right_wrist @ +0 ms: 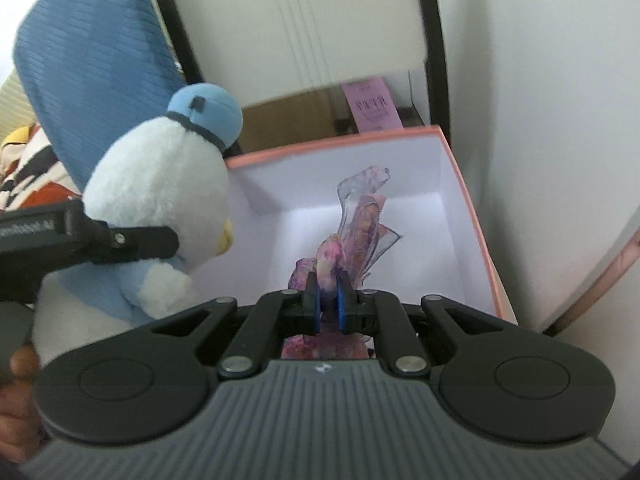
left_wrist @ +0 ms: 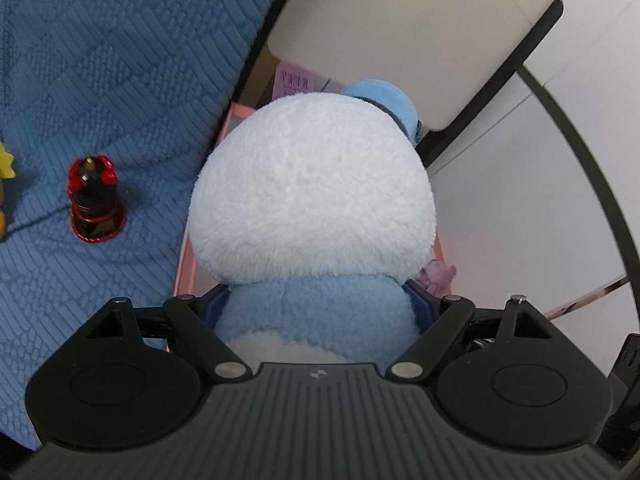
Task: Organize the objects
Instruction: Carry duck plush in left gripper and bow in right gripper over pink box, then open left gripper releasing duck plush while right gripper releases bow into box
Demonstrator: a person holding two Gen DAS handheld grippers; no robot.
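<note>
My left gripper is shut on a white and light-blue plush duck with a blue cap, and holds it above the left rim of a pink box. The duck also shows in the right wrist view, with the left gripper's fingers around its body. My right gripper is shut on a translucent pink-purple figure and holds it over the white inside of the pink box. The figure's tip shows beside the duck in the left wrist view.
A small red and black figure stands on the blue quilted cover. A yellow toy lies at the left edge. A brown carton with a purple card sits behind the box. White walls and a black frame stand close by.
</note>
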